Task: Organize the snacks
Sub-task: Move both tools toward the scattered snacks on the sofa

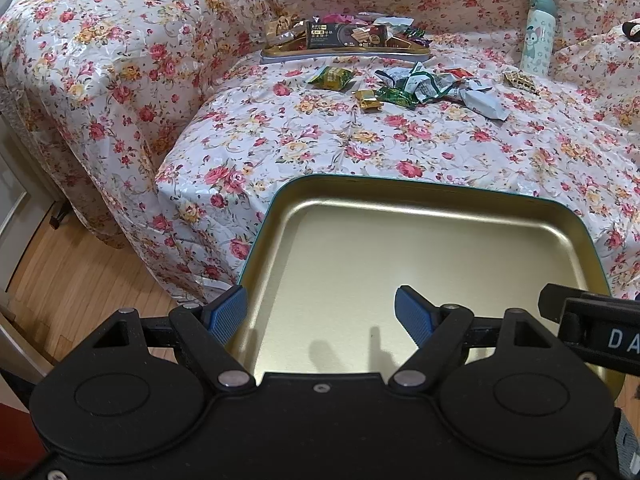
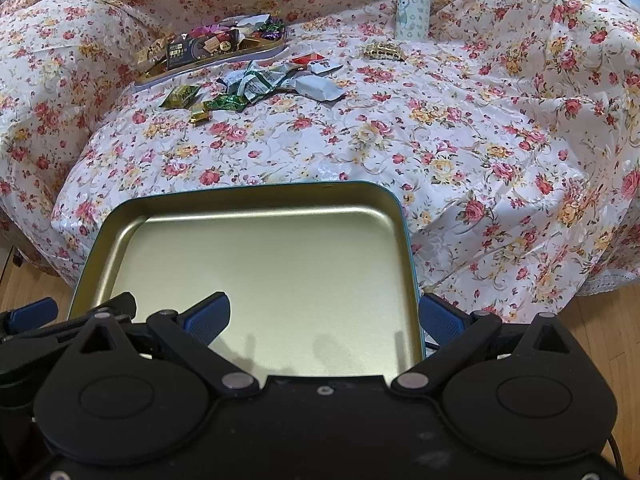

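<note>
An empty gold tin tray (image 1: pixel 400 185) (image 2: pixel 256 188) with a teal rim hovers at the sofa's front edge, right in front of both grippers. My left gripper (image 1: pixel 320 312) is open and straddles the tray's left wall, one finger outside and one inside. My right gripper (image 2: pixel 324 318) is open and straddles the right wall the same way. What holds the tray up is hidden. Farther back, a second tin (image 1: pixel 344 54) (image 2: pixel 208 62) is heaped with wrapped snacks. Loose snack wrappers (image 1: pixel 420 88) (image 2: pixel 260 84) lie in front of it, with a green packet (image 1: pixel 330 78) (image 2: pixel 180 96) and a gold candy (image 1: pixel 368 101) (image 2: pixel 199 114).
A floral plastic cover drapes the sofa (image 1: pixel 320 140) (image 2: pixel 440 140). A pale green bottle (image 1: pixel 538 32) (image 2: pixel 412 4) stands at the back, with a gold patterned candy (image 1: pixel 520 80) (image 2: pixel 382 49) near it. Wooden floor (image 1: pixel 80 272) (image 2: pixel 600 320) lies below the seat edge.
</note>
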`<action>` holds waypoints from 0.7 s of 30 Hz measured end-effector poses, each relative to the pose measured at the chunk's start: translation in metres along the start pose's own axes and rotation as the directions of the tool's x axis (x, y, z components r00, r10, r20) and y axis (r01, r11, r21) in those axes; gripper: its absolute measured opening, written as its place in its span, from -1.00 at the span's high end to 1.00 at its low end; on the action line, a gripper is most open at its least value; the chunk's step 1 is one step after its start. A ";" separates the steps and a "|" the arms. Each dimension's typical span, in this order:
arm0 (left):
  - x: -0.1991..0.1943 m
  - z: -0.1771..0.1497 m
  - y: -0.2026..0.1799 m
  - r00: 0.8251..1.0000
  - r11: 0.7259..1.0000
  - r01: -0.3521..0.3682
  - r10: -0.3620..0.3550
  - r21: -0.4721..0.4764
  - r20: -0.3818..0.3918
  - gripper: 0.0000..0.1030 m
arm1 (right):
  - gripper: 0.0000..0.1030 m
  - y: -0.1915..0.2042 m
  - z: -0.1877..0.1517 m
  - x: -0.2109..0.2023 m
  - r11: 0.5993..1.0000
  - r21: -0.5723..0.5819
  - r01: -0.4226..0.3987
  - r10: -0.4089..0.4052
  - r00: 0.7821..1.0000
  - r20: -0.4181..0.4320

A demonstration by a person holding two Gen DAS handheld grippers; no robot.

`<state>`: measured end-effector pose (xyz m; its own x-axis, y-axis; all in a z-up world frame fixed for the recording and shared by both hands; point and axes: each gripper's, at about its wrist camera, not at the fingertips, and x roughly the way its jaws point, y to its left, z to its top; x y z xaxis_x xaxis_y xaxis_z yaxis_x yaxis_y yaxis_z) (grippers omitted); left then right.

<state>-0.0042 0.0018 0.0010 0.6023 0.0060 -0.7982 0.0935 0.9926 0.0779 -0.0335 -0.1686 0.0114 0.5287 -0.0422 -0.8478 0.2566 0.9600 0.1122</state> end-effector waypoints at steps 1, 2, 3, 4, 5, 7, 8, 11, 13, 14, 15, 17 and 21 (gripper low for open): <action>-0.001 0.000 0.000 1.000 1.000 0.000 0.000 -0.001 0.003 -0.58 | -1.00 0.000 0.000 -0.001 1.000 0.002 -0.004 0.004 1.000 0.005; -0.001 0.000 -0.001 1.000 1.000 0.000 0.000 -0.002 0.006 -0.58 | -1.00 -0.001 0.001 -0.001 1.000 0.005 -0.007 0.007 1.000 0.011; -0.002 0.000 0.000 1.000 1.000 0.001 -0.001 -0.005 0.012 -0.58 | -1.00 -0.001 0.001 -0.003 1.000 0.008 -0.010 0.009 1.000 0.018; -0.003 0.000 0.000 1.000 1.000 0.003 -0.003 -0.006 0.016 -0.58 | -1.00 -0.002 0.002 -0.004 1.000 0.013 -0.014 0.013 0.999 0.030; -0.004 0.000 0.001 1.000 1.000 0.006 -0.006 -0.007 0.020 -0.58 | -1.00 -0.002 0.002 -0.006 1.000 0.018 -0.016 0.015 0.999 0.041; -0.005 0.000 0.001 1.000 1.000 0.014 -0.014 -0.008 0.025 -0.56 | -1.00 -0.003 0.003 -0.010 0.999 0.028 -0.019 0.017 0.997 0.073; -0.005 0.001 0.000 0.999 1.000 0.020 -0.020 -0.007 0.025 -0.56 | -1.00 -0.003 0.004 -0.011 0.999 0.031 -0.017 0.014 0.996 0.087; -0.005 0.000 0.001 0.999 0.999 0.039 -0.039 -0.006 0.027 -0.49 | -1.00 -0.003 0.006 -0.014 1.000 0.029 -0.005 0.001 0.992 0.126; -0.006 0.001 0.002 0.998 0.999 0.051 -0.050 -0.008 0.037 -0.48 | -1.00 -0.004 0.009 -0.015 0.999 0.034 -0.005 0.000 0.988 0.154; -0.007 0.001 0.003 0.998 0.998 0.056 -0.055 -0.010 0.042 -0.48 | -1.00 -0.005 0.011 -0.016 0.999 0.041 -0.008 0.000 0.986 0.169; -0.007 0.001 0.004 0.997 0.998 0.063 -0.062 -0.014 0.048 -0.48 | -1.00 -0.006 0.012 -0.016 0.999 0.049 -0.008 -0.001 0.983 0.181; -0.008 0.001 0.005 0.996 0.997 0.074 -0.073 -0.018 0.055 -0.48 | -1.00 -0.007 0.017 -0.017 0.998 0.061 -0.004 -0.010 0.977 0.214; -0.005 0.003 0.006 0.994 0.995 0.096 -0.094 -0.030 0.060 -0.48 | -1.00 -0.006 0.027 -0.019 0.997 0.065 0.030 -0.048 0.958 0.282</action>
<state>-0.0047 0.0070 0.0071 0.6375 -0.0951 -0.7646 0.1271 0.9917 -0.0174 -0.0237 -0.1814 0.0405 0.7224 -0.1641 -0.6718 0.3247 0.9382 0.1200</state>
